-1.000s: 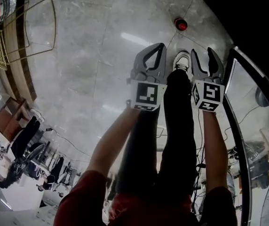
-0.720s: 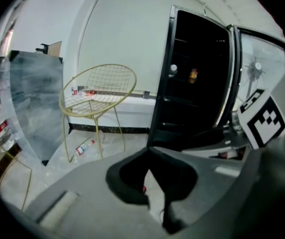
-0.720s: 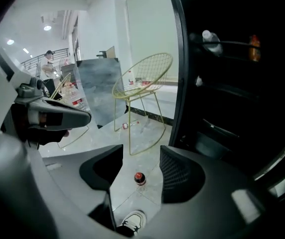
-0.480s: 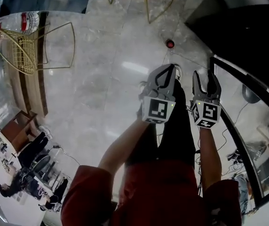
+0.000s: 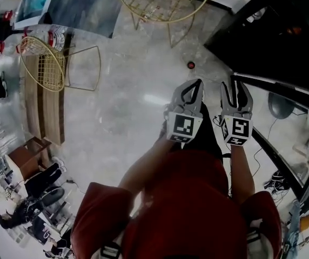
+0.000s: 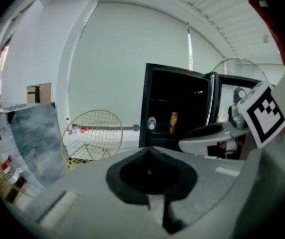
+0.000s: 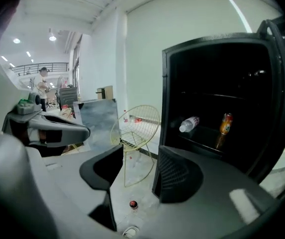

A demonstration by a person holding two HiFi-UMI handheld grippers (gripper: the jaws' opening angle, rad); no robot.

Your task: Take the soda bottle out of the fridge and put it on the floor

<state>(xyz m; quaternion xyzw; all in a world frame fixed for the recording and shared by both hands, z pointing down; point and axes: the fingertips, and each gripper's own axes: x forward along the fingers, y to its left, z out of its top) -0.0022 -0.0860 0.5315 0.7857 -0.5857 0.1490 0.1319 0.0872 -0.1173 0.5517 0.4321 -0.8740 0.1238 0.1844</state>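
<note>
Right gripper (image 7: pixel 138 158): jaws apart, nothing between them. Black open-door fridge (image 7: pixel 212 68) at 2 o'clock; on its shelf a clear plastic bottle (image 7: pixel 189 124) lies beside an upright orange soda bottle (image 7: pixel 225 123). Gold wire chair (image 7: pixel 135 128) at centre. Small red round object (image 7: pixel 133 204) on the floor at 6 o'clock.

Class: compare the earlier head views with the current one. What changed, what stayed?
The head view has tilted forward, bringing the open fridge and a wire chair into view ahead of both grippers. Nothing grasped or released. Left gripper stays shut, right gripper open, both empty.
</note>
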